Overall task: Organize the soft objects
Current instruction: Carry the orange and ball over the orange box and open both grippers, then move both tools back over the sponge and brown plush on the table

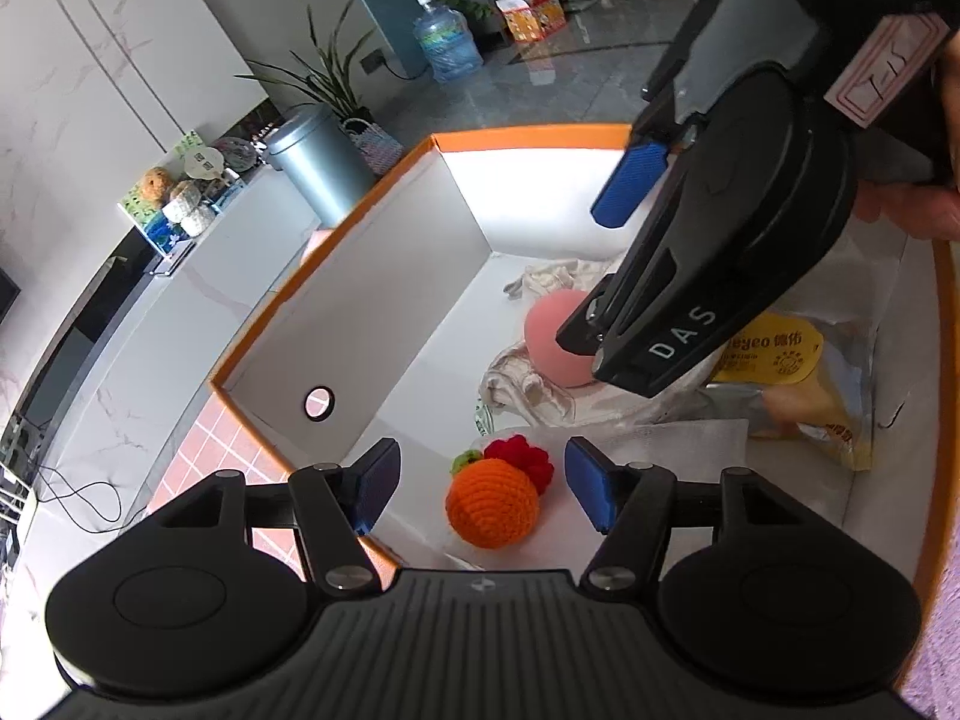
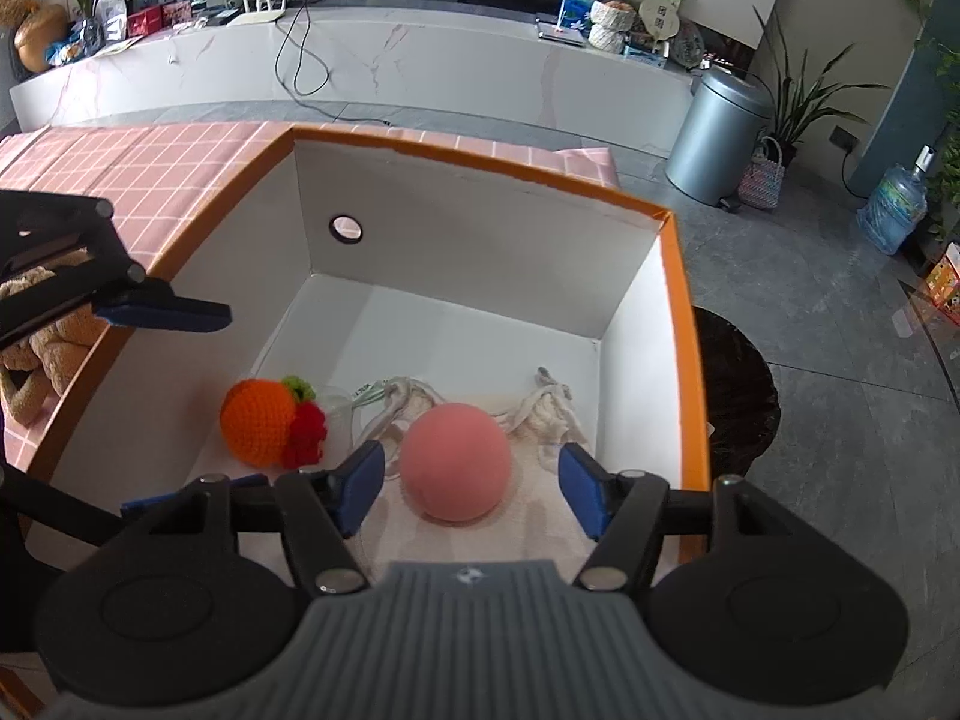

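Left gripper (image 1: 483,489): jaws apart, clear of the orange crocheted ball (image 1: 492,503). Right gripper (image 2: 471,489): jaws apart, pink foam ball (image 2: 456,461) at 12 o'clock, unclamped, inside the orange-rimmed white cardboard box (image 2: 480,240).

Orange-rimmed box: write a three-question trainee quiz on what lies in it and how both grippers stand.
1. True or false: the right gripper is clamped on the pink ball.
2. Which toy lies between the left gripper pads? A) crocheted orange B) brown plush bear C) water jug
3. Fill in: the pink ball rests on a white ____ inside the box.

Key: 1 false, its pads stand clear of the ball; 2 A; 3 cloth.
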The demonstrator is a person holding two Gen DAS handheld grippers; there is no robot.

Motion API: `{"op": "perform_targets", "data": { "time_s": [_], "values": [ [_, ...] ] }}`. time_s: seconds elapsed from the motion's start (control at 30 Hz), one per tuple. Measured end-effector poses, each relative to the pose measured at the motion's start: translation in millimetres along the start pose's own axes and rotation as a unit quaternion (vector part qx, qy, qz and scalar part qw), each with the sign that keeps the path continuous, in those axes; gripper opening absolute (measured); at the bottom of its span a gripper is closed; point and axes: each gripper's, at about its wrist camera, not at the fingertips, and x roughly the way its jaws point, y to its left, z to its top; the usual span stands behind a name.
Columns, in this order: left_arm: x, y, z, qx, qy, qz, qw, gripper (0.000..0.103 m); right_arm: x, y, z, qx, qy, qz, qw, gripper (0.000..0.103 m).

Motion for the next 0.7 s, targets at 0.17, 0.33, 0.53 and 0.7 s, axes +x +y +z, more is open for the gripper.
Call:
{"op": "perform_targets", "data": {
  "time_s": [0.17,0.33,0.53,0.7],
  "values": [
    [-17.0,3.5,-1.7,-0.029,-0.02,0.003,0.9994,0.074,-13.3,-0.8,-3.6,0.017,-0.016,-0.006,1.0,0.07],
    [-35.8,7.7,-4.6,-0.05,-0.039,0.013,0.9979,0.074,-31.6,-0.3,-7.4,0.032,-0.039,-0.014,0.999,0.072],
    [-59.1,13.1,-12.9,-0.087,-0.063,0.027,0.9939,0.074,-55.5,4.1,-14.9,0.056,-0.063,-0.029,0.996,0.081],
    [-82.4,19.3,-23.2,-0.135,-0.083,0.028,0.987,0.074,-77.2,13.4,-24.5,0.066,-0.087,-0.034,0.993,0.082]
  ]
}}
